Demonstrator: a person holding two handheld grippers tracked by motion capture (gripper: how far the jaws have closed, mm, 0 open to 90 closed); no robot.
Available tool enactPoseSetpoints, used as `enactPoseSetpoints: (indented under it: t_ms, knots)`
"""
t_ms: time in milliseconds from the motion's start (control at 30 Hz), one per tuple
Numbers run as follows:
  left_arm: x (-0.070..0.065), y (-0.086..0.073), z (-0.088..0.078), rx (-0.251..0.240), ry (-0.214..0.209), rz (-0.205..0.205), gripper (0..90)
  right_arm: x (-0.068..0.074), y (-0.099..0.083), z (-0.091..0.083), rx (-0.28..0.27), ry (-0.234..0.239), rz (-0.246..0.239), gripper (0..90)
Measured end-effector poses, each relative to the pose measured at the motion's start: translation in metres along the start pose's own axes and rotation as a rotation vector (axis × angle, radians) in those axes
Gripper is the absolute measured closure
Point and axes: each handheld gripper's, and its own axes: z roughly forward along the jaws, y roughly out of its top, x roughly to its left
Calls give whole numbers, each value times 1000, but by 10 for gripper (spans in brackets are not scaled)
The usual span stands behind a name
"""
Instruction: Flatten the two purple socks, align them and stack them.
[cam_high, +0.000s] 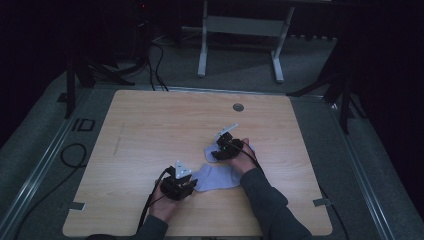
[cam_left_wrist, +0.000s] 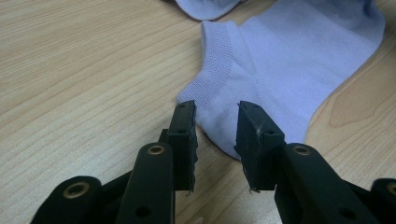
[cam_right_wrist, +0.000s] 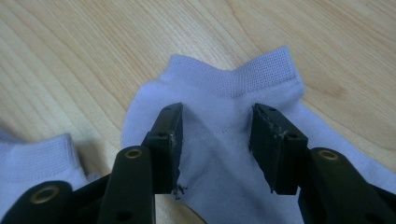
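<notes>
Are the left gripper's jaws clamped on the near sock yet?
Apart. The left gripper view shows the left gripper with open jaws straddling the heel of the lavender sock, pads clear of the fabric.

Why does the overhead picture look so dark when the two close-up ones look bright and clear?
The high view is dim, its surroundings nearly black, and the socks look small and soft. The left gripper view shows a sock evenly lit, knit sharp. The right gripper view shows a sock crisp too, and the jaws cast only faint shadow.
</notes>
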Motion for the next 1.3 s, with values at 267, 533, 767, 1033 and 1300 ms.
enactPoseSetpoints:
  t_ms: [267, 533, 767, 1033, 1300]
  knots:
    - [-1, 0, 1, 6, -2, 5, 670, -3, 2, 1, -1, -18, 29, 824]
    - [0, 0, 0, 2, -1, 1, 663, -16, 0, -1, -14, 55, 149, 860]
    - [2, 1, -1, 2, 1, -8, 645, -17, -5, -26, -109, 99, 190, 862]
    - [2, 1, 0, 4, 3, -7, 644, -24, -14, -66, -214, 106, 202, 860]
    - [2, 0, 0, 9, 4, -1, 642, -23, -23, -100, -305, 119, 195, 859]
